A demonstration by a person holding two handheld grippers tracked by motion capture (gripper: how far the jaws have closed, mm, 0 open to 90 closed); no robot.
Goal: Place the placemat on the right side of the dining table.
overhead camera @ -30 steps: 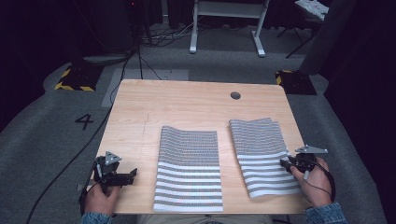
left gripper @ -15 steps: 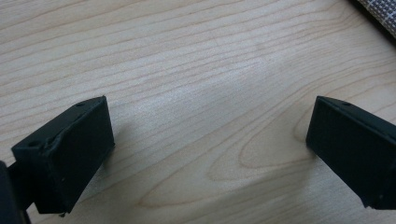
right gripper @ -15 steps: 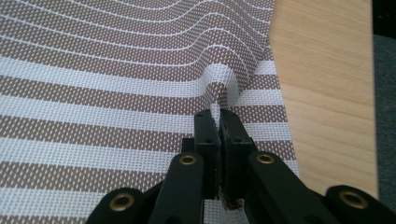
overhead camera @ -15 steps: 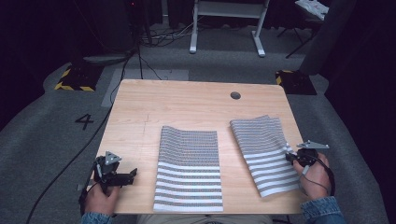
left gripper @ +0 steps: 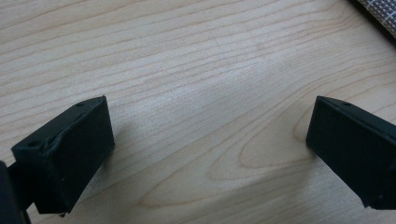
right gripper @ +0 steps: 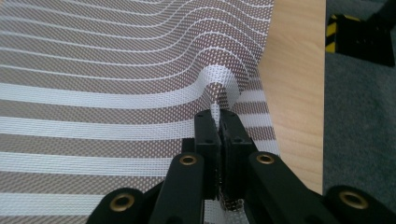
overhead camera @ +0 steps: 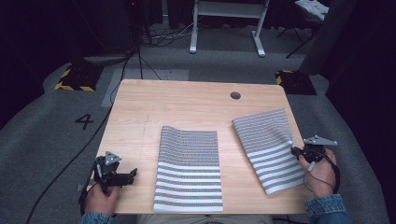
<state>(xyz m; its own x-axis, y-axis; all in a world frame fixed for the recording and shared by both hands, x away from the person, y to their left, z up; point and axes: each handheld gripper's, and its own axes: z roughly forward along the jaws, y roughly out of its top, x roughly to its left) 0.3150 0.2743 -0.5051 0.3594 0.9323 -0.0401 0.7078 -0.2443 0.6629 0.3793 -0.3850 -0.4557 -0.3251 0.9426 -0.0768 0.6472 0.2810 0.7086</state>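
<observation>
Leftmost, the left gripper (overhead camera: 132, 174) is held low over the bare front left corner of the wooden table (overhead camera: 187, 105), its jaws spread wide apart with nothing between them. Just right of it, a striped mat (overhead camera: 189, 170) is laid flat at the front middle. Farther right, a second striped mat (overhead camera: 271, 147) is seen turned at an angle near the right edge, its right border pinched into a raised fold by the right gripper (right gripper: 218, 122), whose jaws have just been closing onto it.
</observation>
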